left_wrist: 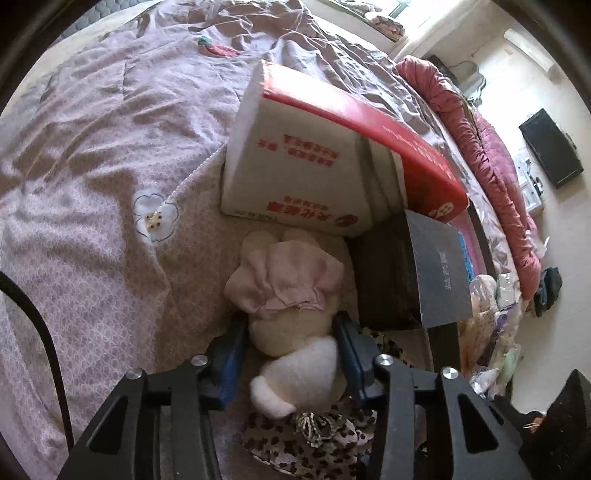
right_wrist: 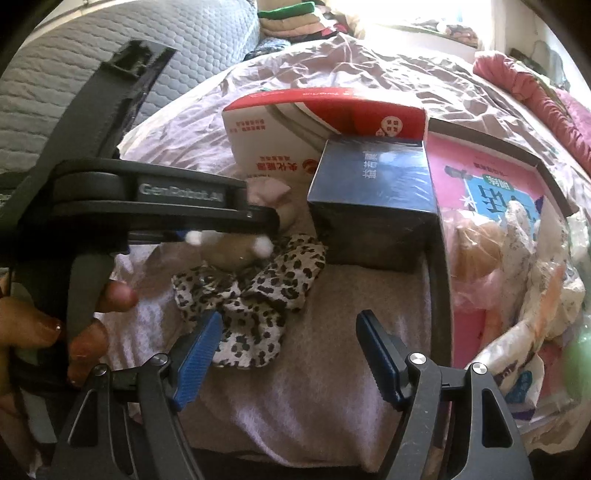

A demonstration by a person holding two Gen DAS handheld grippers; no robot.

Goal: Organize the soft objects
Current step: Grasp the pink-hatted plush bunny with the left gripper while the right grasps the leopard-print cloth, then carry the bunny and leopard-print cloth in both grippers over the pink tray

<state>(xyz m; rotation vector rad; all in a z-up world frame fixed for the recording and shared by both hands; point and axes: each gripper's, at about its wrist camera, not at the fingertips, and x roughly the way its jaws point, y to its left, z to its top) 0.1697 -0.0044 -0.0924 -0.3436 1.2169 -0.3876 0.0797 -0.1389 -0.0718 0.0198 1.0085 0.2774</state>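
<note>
**Left tongs clamped on toy for transfer**
Left tongs (left_wrist: 291,354) gripped the cream plush doll in pink dress (left_wrist: 291,295), at six o'clock below the red-and-white carton (left_wrist: 295,173); right tongs (right_wrist: 288,347) stood open, empty, over the leopard-print cloth (right_wrist: 251,295).

A home bedroom. A bed (left_wrist: 92,155) under a rumpled mauve quilt fills most of the view, a quilted grey headboard (right_wrist: 55,74) at its head. Folded clothes (right_wrist: 288,20) are stacked beyond the bed, and a dark flat screen (left_wrist: 552,147) stands past its far side.
</note>
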